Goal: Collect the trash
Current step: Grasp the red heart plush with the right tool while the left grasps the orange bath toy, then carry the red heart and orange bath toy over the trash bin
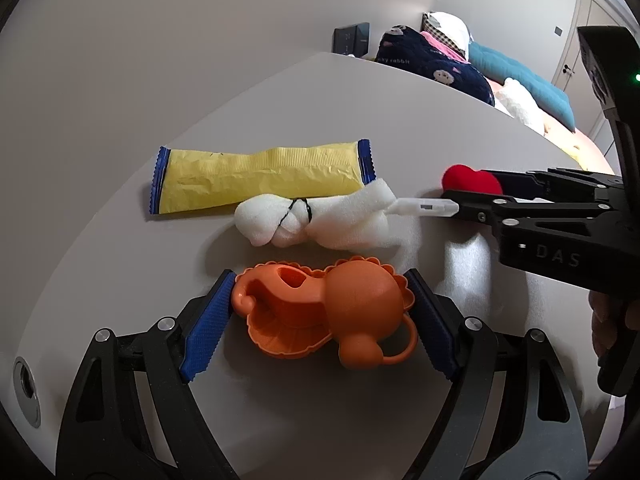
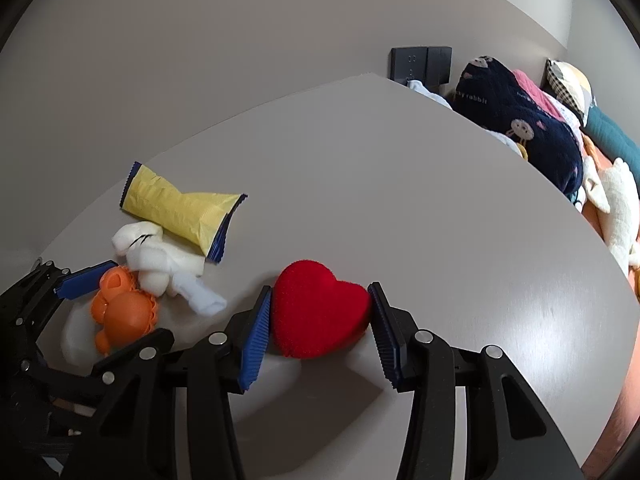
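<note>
Both hand-held grippers are bracketing items; nothing is looking collected yet.

Left wrist view: your left hand-held gripper (image 1: pixel 320 320) is straddling the orange toy (image 1: pixel 332 312) on the tabletop (image 1: pixel 120 260), pads right at its sides; I cannot tell whether they are gripping. Just beyond, the white foam (image 1: pixel 320 220) is lying against the crinkled yellow wrapper (image 1: pixel 260 176), blue-edged and flattened. Right wrist view: your right hand-held gripper (image 2: pixel 320 320) is framing the red heart (image 2: pixel 318 314), pads touching or nearly so; whether it is clamped is unclear. The wrapper (image 2: pixel 180 208), foam (image 2: pixel 160 260) and toy (image 2: pixel 124 316) are sitting to its left. No bin is showing, so I judge the wrapper and foam are waiting for pickup.
</note>
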`<action>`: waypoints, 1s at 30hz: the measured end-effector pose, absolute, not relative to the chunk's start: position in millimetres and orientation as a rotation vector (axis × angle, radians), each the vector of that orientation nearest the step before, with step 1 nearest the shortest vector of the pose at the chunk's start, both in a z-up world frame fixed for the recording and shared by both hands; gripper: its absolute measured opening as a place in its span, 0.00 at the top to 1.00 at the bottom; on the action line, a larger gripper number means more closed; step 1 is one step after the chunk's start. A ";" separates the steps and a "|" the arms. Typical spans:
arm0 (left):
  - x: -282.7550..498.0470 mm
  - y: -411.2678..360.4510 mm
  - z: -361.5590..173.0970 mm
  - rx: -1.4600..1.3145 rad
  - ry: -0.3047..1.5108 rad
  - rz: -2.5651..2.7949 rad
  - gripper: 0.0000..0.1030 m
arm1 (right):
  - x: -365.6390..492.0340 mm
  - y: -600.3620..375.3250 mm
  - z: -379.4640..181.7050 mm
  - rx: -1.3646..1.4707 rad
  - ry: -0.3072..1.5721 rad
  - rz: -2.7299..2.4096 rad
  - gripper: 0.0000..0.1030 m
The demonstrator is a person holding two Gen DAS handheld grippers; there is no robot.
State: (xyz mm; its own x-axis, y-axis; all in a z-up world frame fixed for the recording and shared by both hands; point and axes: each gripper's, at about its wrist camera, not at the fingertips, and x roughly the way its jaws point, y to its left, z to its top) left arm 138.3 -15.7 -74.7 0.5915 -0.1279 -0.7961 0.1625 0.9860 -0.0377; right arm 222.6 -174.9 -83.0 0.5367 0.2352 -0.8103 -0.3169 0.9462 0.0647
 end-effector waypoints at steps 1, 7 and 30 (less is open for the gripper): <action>136.7 -16.2 -74.6 0.043 0.924 -0.165 0.22 | 220.6 -175.8 -82.5 -0.092 0.949 0.330 0.53; 127.8 -22.4 -63.9 0.037 0.892 -0.172 0.22 | 202.4 -186.7 -71.8 -0.085 0.942 0.330 0.53; 45.3 -80.0 -33.3 0.077 0.855 -0.230 0.22 | 88.5 -249.8 -36.0 -0.012 0.884 0.291 0.53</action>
